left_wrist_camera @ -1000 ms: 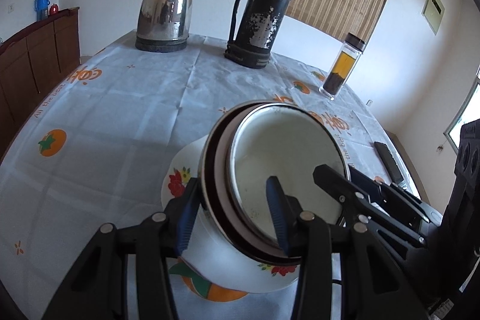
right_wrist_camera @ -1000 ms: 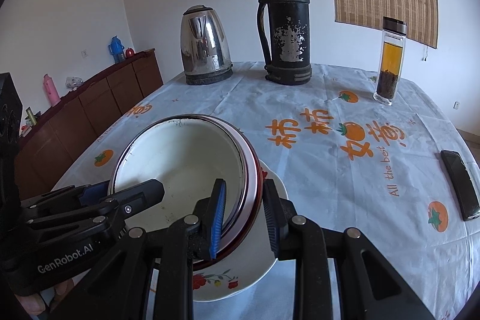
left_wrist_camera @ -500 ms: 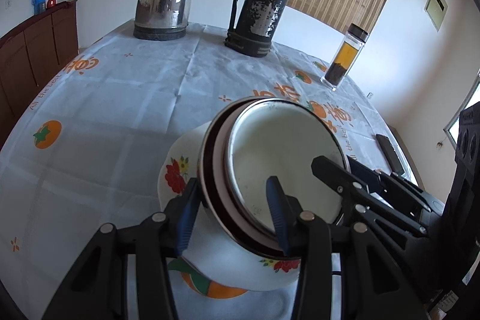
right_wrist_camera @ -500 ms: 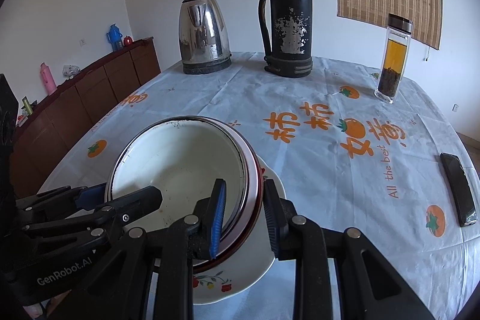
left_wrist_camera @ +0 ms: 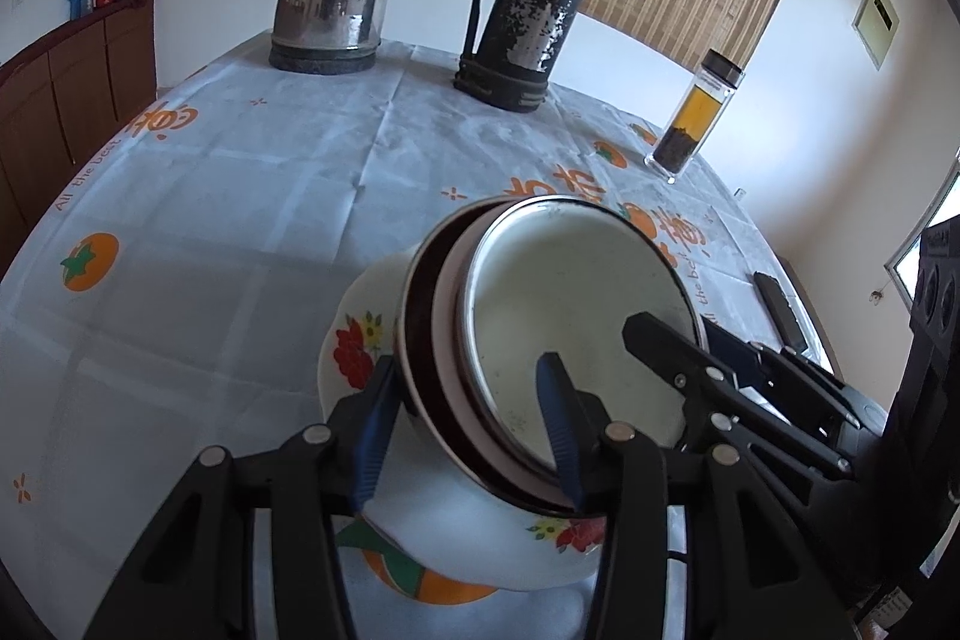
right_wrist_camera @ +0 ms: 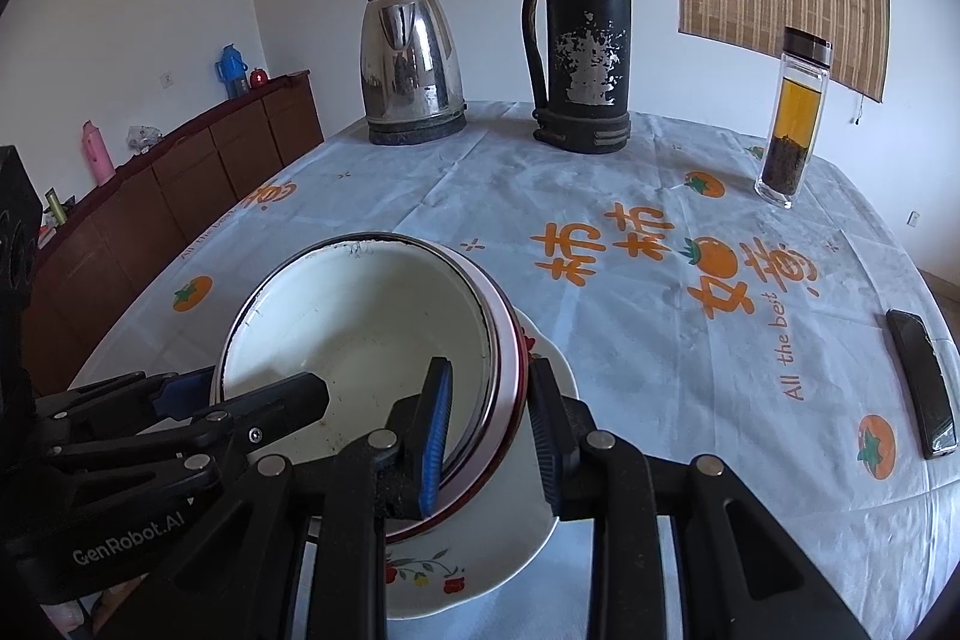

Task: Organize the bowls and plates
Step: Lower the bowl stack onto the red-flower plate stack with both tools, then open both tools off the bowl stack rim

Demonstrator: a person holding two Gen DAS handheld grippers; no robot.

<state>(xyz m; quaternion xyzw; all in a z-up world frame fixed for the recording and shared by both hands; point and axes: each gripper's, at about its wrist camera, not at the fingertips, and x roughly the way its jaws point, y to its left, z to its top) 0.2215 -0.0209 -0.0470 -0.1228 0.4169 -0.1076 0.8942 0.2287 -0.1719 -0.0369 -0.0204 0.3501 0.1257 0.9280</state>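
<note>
Bowls (left_wrist_camera: 576, 328) nested on floral plate (left_wrist_camera: 360, 334): rigid, slick, chippable. Left gripper (left_wrist_camera: 468, 424) and right gripper (right_wrist_camera: 489, 424) jaws clamped on opposite rims; keep level.

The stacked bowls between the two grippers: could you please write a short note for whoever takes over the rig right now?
Left gripper: jaws astride the near-left rim of the nested bowls, one finger inside, one outside; whether the pads press cannot be told.
Right gripper: astride the opposite rim in the same way; grip also unclear.
Things: the white bowl sits nested in a dark-rimmed one, both on the flowered plate at the near edge of the table.
Done: bowls stacked on the plate.
Left: check both grips before lifting; where the stack should go is not shown. Keep clear of the phone.
</note>
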